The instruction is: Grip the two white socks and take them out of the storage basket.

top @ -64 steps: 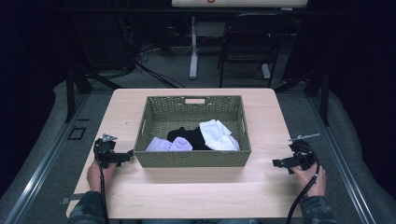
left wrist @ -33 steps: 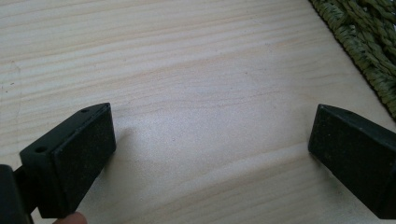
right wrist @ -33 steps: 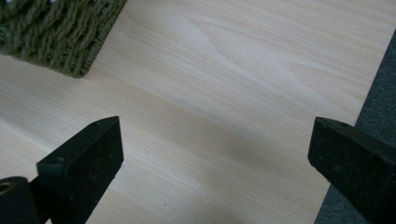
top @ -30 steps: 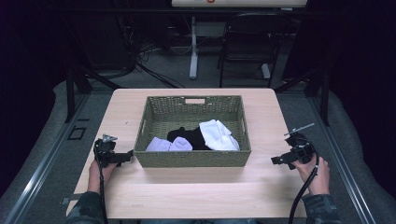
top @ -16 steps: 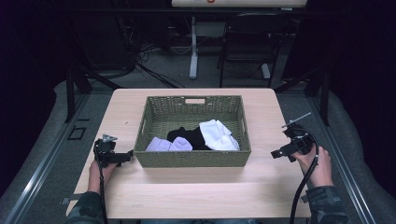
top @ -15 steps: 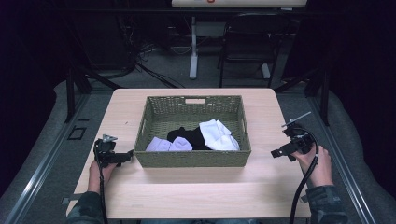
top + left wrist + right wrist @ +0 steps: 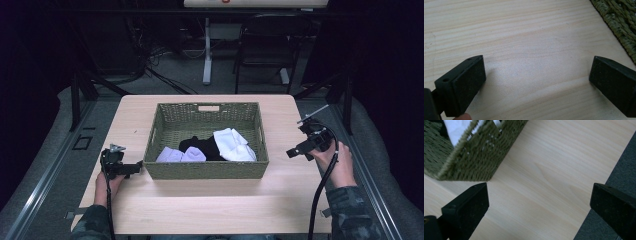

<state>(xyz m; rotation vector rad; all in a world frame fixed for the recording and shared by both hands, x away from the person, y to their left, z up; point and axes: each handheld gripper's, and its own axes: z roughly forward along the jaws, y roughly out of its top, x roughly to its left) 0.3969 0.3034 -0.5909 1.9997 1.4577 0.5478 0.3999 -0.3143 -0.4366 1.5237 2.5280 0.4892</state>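
Holding one basket (image 7: 206,170); two grippers (image 7: 131,169) (image 7: 296,151), jaws apart

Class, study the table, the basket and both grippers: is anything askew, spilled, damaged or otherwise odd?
Nothing stands out. The woven basket sits square on the table, with white, lilac and black cloth items heaped inside it, none spilled. The left gripper and right gripper are open and hold nothing.

basket (image 7: 206,170) blocks table (image 7: 210,210) centre | bare wood both sides, front
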